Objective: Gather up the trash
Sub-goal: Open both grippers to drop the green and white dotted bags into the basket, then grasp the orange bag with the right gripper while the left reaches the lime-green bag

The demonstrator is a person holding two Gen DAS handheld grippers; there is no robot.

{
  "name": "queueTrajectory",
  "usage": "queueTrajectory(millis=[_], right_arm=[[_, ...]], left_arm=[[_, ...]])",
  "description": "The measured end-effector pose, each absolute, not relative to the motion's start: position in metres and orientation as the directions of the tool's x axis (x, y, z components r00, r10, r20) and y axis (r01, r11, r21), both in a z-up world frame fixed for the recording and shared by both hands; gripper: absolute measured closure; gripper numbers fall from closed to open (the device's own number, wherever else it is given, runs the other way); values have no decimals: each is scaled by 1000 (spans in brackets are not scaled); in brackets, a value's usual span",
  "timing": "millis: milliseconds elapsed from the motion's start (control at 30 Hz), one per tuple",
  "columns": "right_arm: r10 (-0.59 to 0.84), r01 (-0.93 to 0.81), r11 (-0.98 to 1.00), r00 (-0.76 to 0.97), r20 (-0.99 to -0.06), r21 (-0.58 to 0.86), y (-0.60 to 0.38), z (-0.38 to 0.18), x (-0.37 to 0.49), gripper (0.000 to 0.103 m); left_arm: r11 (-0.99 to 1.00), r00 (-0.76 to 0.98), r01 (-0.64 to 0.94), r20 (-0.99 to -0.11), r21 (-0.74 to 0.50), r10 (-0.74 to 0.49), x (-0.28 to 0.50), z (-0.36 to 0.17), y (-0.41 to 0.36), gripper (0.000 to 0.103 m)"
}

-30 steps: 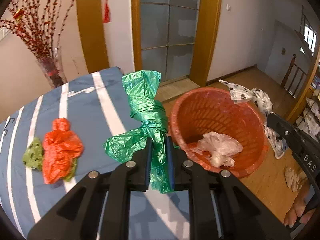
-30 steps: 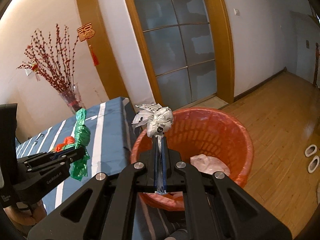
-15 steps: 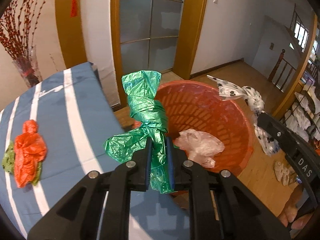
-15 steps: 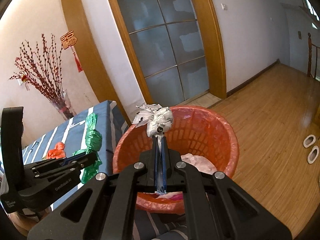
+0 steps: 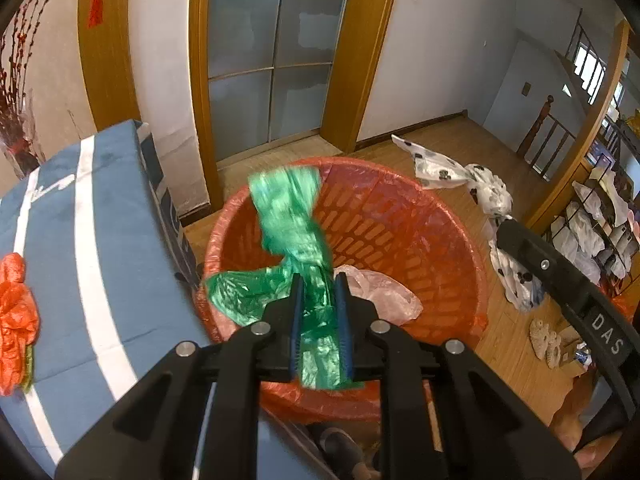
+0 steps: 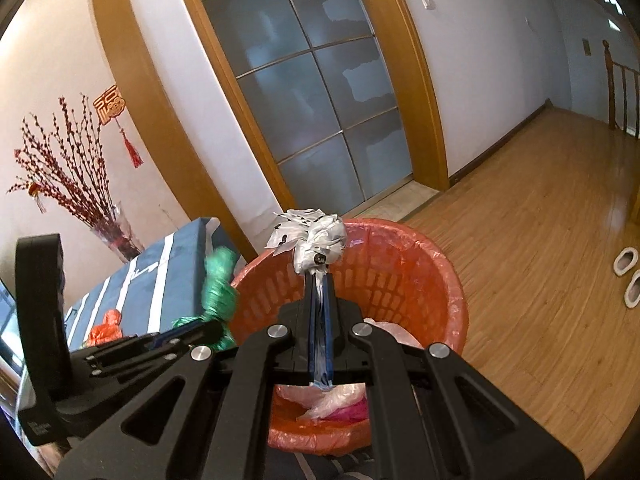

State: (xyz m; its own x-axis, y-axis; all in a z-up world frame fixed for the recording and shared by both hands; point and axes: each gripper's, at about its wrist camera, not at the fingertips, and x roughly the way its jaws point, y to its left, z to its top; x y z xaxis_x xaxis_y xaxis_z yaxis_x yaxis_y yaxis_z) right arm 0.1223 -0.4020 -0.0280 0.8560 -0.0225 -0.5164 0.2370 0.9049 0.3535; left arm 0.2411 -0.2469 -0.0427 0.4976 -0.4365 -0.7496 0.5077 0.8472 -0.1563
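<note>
We're right at the left gripper [image 5: 318, 284], and its jaws are easing apart with the green bag [image 5: 294, 236] between the blue pads; the plastic there looks loose and blurred, so we read no pinch on it. The bag's twisted upper part stands over the open mouth of the orange basket [image 5: 404, 216], and one crumpled lobe spills over the basket's near-left rim.

Over to the right gripper [image 6: 319, 280]: its jaws are clamped tight on a thin strip of the white spotted bag [image 6: 316, 236], whose bunched knot stands just past the fingertips, above the basket's left rim. From the left camera that same bag trails out over the basket's far-right rim.

Into the basket now. We see an orange liner [image 5: 478, 322] folded over its rim, a pale clear bag [image 5: 384, 294] lying on the bottom, and in the right camera something pink [image 6: 354, 410] beneath that pale plastic.

Out on the table's blue striped cloth [image 5: 120, 240], just left of the basket, a crumpled orange bag [image 5: 16, 312] lies near the left edge, with a sliver of something green under it.

On the wood floor [image 6: 540, 260] to the right sits a pair of slippers [image 6: 628, 276].
</note>
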Motion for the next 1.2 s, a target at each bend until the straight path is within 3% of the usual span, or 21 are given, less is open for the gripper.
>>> queueTrajectory(millis=[100,167,200,567,1200], right_arm=[[-8,240,900,843,-538,362,-405,-37,126,89],[-16,255,896,836,-548,363,-407,-43,126,67],[-22,263,894,834,-551,363,-408,-46,125,64],[-36,283,891,825,-564,356,-408,-45,120,63],[110,63,961,806,-581,269,-295,-27,148,64]], left_arm=[[856,493,495,-763,-148,-417,246,-51,-249,70],[863,491,483,-771,-147,-406,248,-56,-245,65],[866,490,478,-774,-146,-401,249,-57,-243,64],[911,561,404,-766,-78,-314,246,-55,-186,50],[987,679,158,-723,-22,-125,222,-36,-30,45]])
